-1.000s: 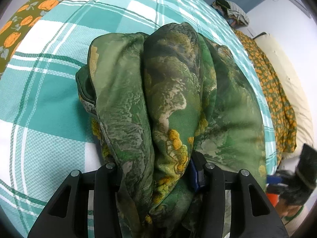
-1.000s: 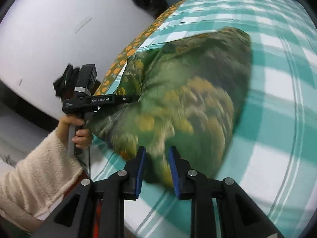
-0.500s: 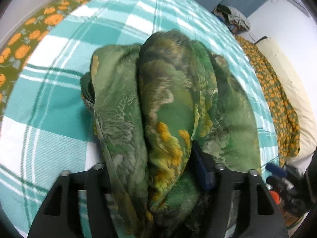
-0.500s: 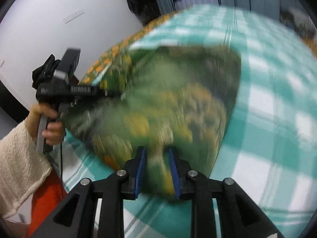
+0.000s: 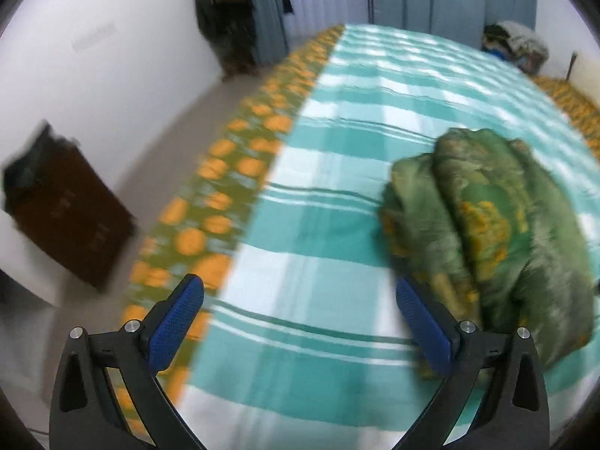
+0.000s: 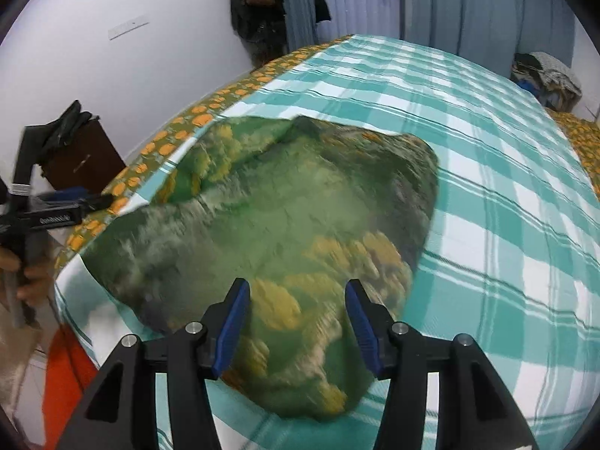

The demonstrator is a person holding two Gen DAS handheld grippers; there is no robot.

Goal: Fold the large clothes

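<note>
- Up close, the left gripper (image 5: 300, 307) has its jaws spread wide, having just been opening, and nothing lies between the blue pads; below the gap is only the teal-and-white checked bedspread (image 5: 337, 112).
- Its right-hand finger (image 5: 423, 322) stands just beside the near edge of the green printed garment (image 5: 487, 225); motion blur leaves it unclear whether the two touch.
- Over on the other side, the right gripper (image 6: 296, 322) is partly open, its jaws also just having been opening; the garment's near edge (image 6: 300, 225) shows between and under the pads, yet they do not press on it.
- The garment lies folded into a bundle on the bedspread near the bed's front edge (yellow patches on green, dark toward the far corner).
- Seen from the right wrist, the left gripper's body (image 6: 52, 217) sits off the bed's corner, held by a hand (image 6: 22, 277) with a cream fleece sleeve (image 6: 11, 341) below it.
- Along the bed's side runs an olive sheet with orange fruit print (image 5: 225, 187).
- Beyond that stands a dark brown cabinet (image 5: 71, 217) against the white wall (image 5: 112, 75).
- Farther back hang blue curtains (image 6: 468, 7), with a pile of clothes (image 6: 543, 75) at the bed's far corner.
</note>
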